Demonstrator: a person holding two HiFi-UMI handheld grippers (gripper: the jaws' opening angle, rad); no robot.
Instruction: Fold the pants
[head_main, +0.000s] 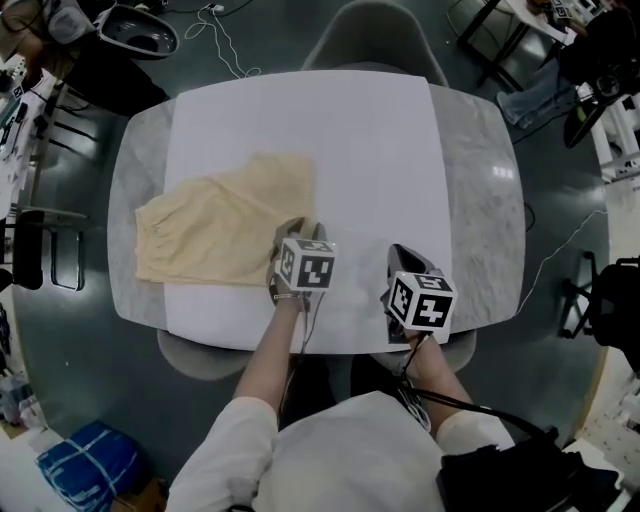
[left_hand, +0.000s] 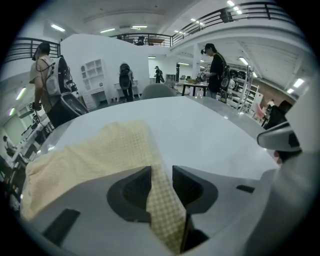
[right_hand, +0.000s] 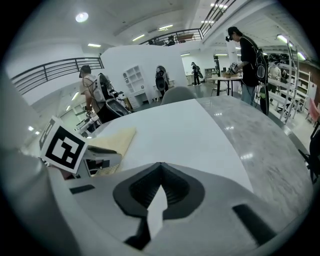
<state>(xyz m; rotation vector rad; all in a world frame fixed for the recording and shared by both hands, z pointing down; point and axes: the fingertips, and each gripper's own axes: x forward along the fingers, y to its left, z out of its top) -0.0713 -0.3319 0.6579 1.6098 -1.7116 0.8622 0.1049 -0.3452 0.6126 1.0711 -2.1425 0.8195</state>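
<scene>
Open hall with railings and standing people is seen behind in both gripper views. Grey marble tabletop (head_main: 480, 200) is covered across its middle by a white sheet (head_main: 370, 150); a grey chair (head_main: 375, 35) is set at the upper edge of the head view. Cream checked pants (head_main: 215, 230) are laid flat at centre left, partly on the sheet, partly on bare marble. Left tool (head_main: 298, 232) is clamped on the pants' lower right corner, with fabric pinched between its jaws. Right tool (head_main: 402, 254) is held just right of it, over the sheet, apart from the pants. Its jaws are brought together at the tips; a white sliver is seen behind them and cannot be identified.
</scene>
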